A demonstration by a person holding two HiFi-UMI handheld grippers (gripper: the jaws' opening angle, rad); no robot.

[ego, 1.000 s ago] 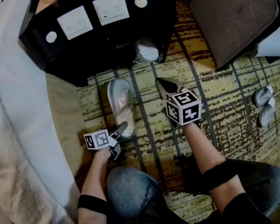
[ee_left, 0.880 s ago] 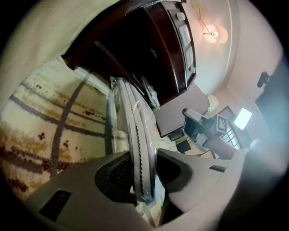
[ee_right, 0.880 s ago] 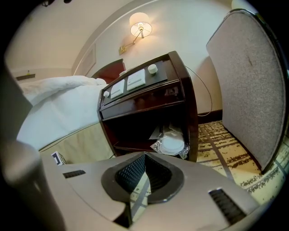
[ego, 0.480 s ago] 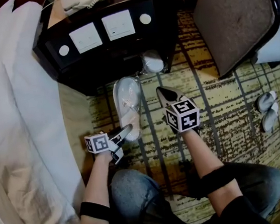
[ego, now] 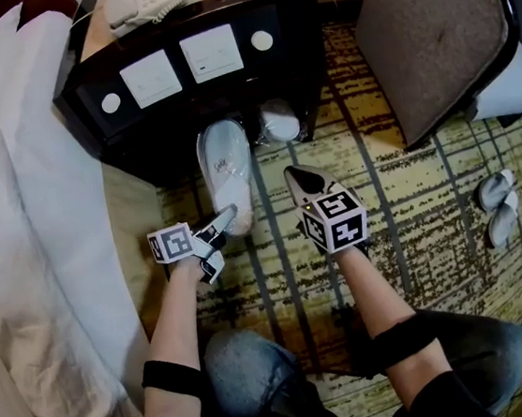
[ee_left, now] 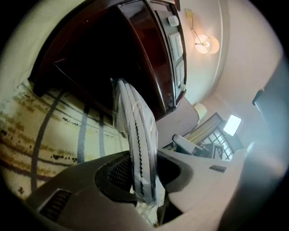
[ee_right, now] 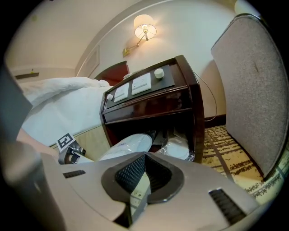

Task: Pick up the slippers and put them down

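A pair of white slippers (ego: 225, 165) sealed in clear plastic hangs off the carpet, its toe end at the dark nightstand's (ego: 184, 118) lower opening. My left gripper (ego: 225, 222) is shut on the heel end. In the left gripper view the slippers (ee_left: 137, 135) stand edge-on, pinched between the two pads of the left gripper (ee_left: 144, 173). To the right of the slippers, my right gripper (ego: 300, 181) is shut on nothing and points at the nightstand. In the right gripper view the right gripper (ee_right: 143, 173) has its pads together, with the slippers (ee_right: 128, 144) beyond them at the left.
A second wrapped white bundle (ego: 279, 120) lies in the nightstand's lower shelf. A bed with white linen (ego: 22, 185) fills the left. A cushioned chair (ego: 437, 30) stands at the upper right. More white slippers (ego: 499, 207) lie on the patterned carpet (ego: 411, 203) at the right.
My left gripper has lifted the slippers off the carpet and carried them forward, so their toe end now reaches the nightstand's opening. The right gripper has stayed put.
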